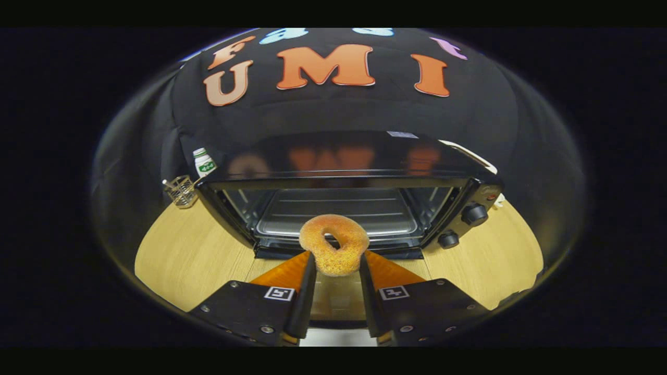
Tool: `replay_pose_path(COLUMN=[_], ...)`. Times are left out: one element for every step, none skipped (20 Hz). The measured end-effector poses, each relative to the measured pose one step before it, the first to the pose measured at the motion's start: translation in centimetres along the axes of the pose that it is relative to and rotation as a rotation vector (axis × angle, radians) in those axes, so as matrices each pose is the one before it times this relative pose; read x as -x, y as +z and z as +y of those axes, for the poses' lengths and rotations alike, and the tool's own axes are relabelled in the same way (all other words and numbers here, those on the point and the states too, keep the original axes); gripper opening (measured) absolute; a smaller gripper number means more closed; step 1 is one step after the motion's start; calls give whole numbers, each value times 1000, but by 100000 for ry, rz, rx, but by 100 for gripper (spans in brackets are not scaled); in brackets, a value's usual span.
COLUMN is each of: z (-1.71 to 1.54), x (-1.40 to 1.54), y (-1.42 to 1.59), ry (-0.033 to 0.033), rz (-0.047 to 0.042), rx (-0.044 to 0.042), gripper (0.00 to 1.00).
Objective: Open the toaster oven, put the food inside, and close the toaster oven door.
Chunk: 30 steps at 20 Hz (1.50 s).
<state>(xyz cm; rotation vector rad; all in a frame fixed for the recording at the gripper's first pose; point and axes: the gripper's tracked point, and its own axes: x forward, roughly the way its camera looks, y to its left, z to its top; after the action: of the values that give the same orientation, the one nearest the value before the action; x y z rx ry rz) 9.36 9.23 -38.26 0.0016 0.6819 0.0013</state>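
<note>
Left of frame: wire basket on wooden counter, small white bottle just behind it, against black cloth wall.

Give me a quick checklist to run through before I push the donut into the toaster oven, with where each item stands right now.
1. Grip: gripper has both jaws pressed on the lower part of the donut. Ok.
2. Door: toaster oven is open, its cavity facing the jaws. Ok.
3. Landing spot: tray inside looks bare. Ok.
4. Alignment: the donut sits roughly centred on the opening, just ahead of it. Ok.
5. Side clearance: the knobs are off to one side, the wire basket and bottle to the other, all away from the path. Ok.
6. Whether the oven is hot: cannot tell.
</note>
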Motion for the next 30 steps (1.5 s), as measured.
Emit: replay_pose_path(z=[-96,49,199,293,244,513,556,507,464,323,4,-96,133,56,189,81,164,65,-119,-146,115,36,-119,-168,95,58,-260,-133,105,142], x=[-575,-543,-295,-385,-371,-238,-353,-202,-261,-295,-241,-511,-212,-144,-317,-424,-340,-59,-313,64,48,96,156,400,394,343,521,335,722,714], y=[167,190,156,297,242,378,305,306,116,272,37,73,39,107,95,276,225,70,-231,-18,-131,-223,-103,-197,-74,198,84,66,-63,26], ry=[-88,605,1169,1177,1700,2562,2622,2596,2553,1701,702,95,862,848,836,462,749,614,149,-122,-260,-51,-138,123,534,173,-630,-256,529,474], rz=[147,111,419,-357,-345,-582,-907,-771,-741,-976,-705,-476,-414,27,-247,-815,-238,346,417,290,-522,-436,-112,243,-540,-1184,-757,-411,-483,-156], rx=[-2185,-2168,-2234,-2542,-2688,-3295,-3822,-4120,-4053,-3543,-2260,-863,-1165,-1861,-2191,-2458,-2697,-2219,-991,-7,125,212,-175,-296,-689,-899,-575,125,347,1160], gripper=[45,44,44,44,44,44,44,44,44,44,44,44,44,44,44,44,45,45,47,51,53,60,64,72,80,88,92,97,97,97])
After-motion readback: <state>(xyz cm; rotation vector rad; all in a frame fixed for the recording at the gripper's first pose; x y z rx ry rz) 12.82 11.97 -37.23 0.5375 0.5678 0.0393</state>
